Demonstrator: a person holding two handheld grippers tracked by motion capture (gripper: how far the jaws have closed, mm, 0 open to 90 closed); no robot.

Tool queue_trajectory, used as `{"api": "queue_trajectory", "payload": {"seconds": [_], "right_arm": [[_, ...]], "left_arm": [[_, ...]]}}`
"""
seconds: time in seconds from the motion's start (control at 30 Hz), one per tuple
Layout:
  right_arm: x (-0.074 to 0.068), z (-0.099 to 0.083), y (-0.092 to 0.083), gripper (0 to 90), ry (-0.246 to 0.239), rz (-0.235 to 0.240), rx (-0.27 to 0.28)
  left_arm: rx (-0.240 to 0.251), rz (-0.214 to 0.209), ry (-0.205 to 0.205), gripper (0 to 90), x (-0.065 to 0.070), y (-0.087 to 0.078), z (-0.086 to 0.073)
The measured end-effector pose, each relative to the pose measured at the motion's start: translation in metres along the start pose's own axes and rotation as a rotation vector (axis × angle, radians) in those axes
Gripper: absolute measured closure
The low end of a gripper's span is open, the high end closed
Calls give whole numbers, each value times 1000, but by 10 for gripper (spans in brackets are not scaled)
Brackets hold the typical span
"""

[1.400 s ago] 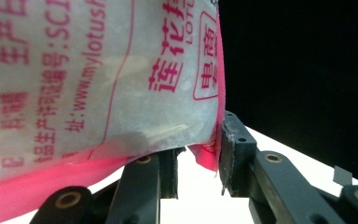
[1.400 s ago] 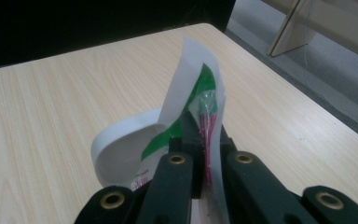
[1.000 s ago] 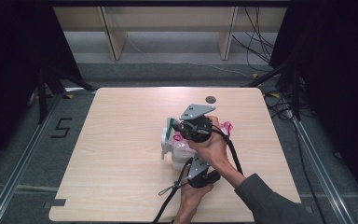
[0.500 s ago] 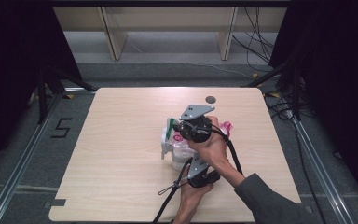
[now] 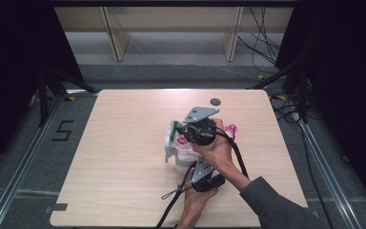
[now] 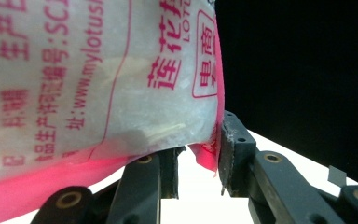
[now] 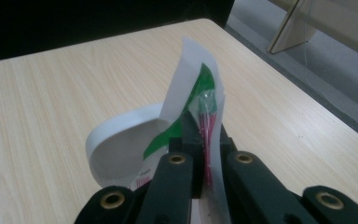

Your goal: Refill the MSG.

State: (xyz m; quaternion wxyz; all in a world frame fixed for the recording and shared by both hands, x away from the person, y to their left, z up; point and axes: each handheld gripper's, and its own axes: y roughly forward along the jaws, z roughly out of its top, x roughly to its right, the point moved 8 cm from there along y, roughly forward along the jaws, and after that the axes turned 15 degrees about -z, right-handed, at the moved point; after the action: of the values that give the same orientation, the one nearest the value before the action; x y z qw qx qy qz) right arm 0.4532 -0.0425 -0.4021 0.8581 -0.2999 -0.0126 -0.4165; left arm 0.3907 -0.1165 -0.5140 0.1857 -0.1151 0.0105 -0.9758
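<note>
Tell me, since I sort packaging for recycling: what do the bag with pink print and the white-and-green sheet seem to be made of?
The bag looks like thin translucent plastic film with a soft sheen: whitish contents show through it and it creases at the pinched edge. The white-and-green sheet looks like smooth printed plastic or coated paper, matte, stiff enough to stand and curl; which of the two stays open.

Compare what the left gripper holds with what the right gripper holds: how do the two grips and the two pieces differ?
The left gripper has its jaws apart on the pink edge of the translucent printed bag; the right gripper is clamped almost closed on a thin white sheet with a green patch. The bag bulges full and carries pink lettering; the sheet is flat and stands upright. Both are held above the wooden table.
</note>
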Motion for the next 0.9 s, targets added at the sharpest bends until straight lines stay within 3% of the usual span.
{"api": "queue_trajectory", "payload": {"seconds": [0.07,0.1,0.23,0.27,0.33,0.37,0.43,0.47,0.53,0.67,0.77,0.83,0.9], "right_arm": [[-1,0,0,900,6,-4,-1],[0,1,-1,900,9,2,3],[1,-1,1,900,-2,2,-5],[0,-1,1,900,5,-2,-3],[1,1,0,900,9,1,5],[2,1,1,900,5,4,10],[-1,-2,0,900,19,9,-11],[0,-1,0,900,15,2,-4],[2,1,0,900,6,7,8],[1,-1,1,900,-5,4,-4],[1,0,1,900,1,6,11],[-1,-2,0,900,15,3,-9],[1,1,0,900,9,6,8]], "left_arm": [[-26,20,5,711,0,-3,-1],[0,1,7,711,0,-1,0],[-2,0,1,711,0,0,0],[-30,19,4,711,0,-2,-1],[-35,22,4,711,-1,-3,-1],[0,-3,2,712,0,0,0],[-2,0,4,711,0,0,0],[-28,18,7,711,0,-2,-1],[1,-3,5,712,0,-1,1],[-3,2,11,712,0,-1,0],[-3,1,7,712,0,-1,0],[0,0,9,712,0,0,0],[-1,2,8,713,0,-1,0]]}}
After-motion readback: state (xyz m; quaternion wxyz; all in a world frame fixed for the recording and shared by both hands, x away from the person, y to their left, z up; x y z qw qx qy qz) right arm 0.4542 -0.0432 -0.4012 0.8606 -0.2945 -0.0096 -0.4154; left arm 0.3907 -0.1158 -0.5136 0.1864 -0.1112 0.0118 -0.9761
